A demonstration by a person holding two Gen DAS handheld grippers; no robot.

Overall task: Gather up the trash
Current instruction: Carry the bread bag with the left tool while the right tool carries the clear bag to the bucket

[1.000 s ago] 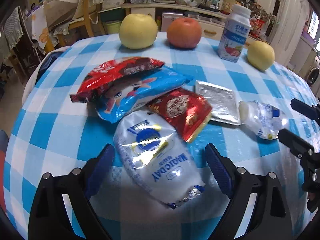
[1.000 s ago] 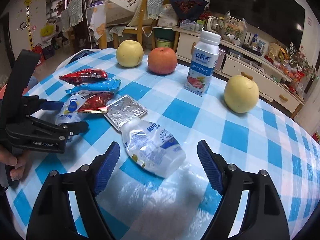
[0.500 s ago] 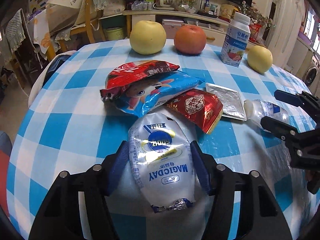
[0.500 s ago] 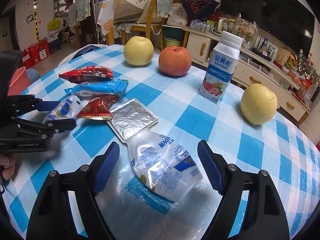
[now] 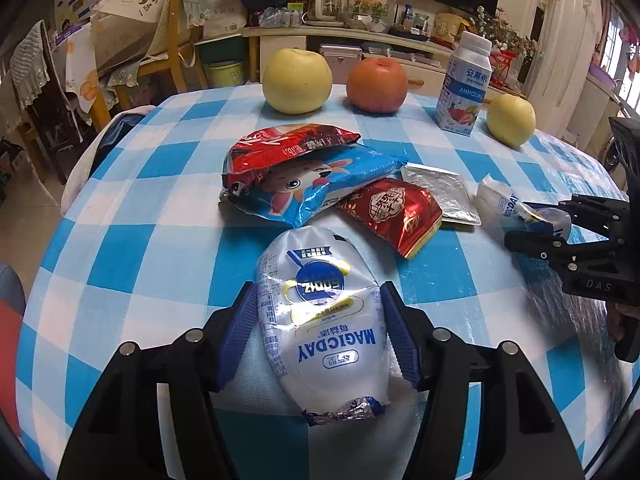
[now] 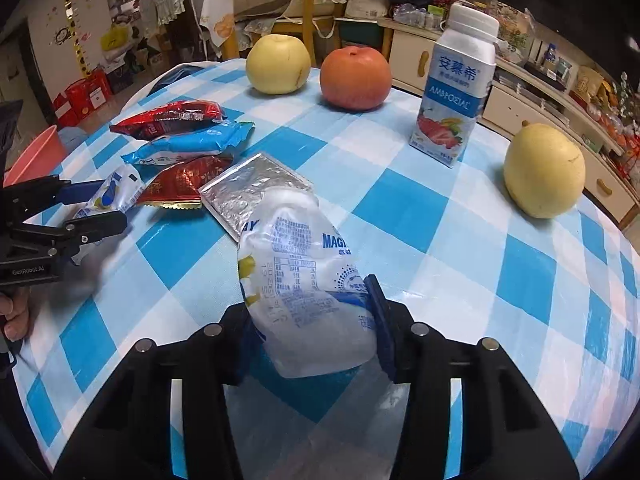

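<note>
My left gripper [image 5: 320, 332] is shut on a white MAGICDAY pouch [image 5: 320, 312] that lies on the checked tablecloth; it also shows in the right wrist view [image 6: 112, 194]. My right gripper [image 6: 312, 328] is shut on a second, crumpled MAGICDAY pouch [image 6: 304, 280], tilted up off the cloth; it also shows in the left wrist view [image 5: 504, 204]. Behind lie a red snack bag [image 5: 288, 146], a blue snack bag [image 5: 320, 188], a small red wrapper [image 5: 396, 212] and a silver foil packet [image 5: 440, 192].
At the far side of the round table [image 5: 160, 240] stand a yellow apple [image 5: 297, 76], a red apple [image 5: 377, 84], a yogurt bottle [image 5: 464, 88] and another yellow apple [image 5: 511, 120]. A pink bin [image 6: 36, 156] stands beside the table on the left. Chairs and cabinets stand behind.
Both grippers went from wide open to closed on their pouches. The right one has tilted its pouch up off the cloth.
</note>
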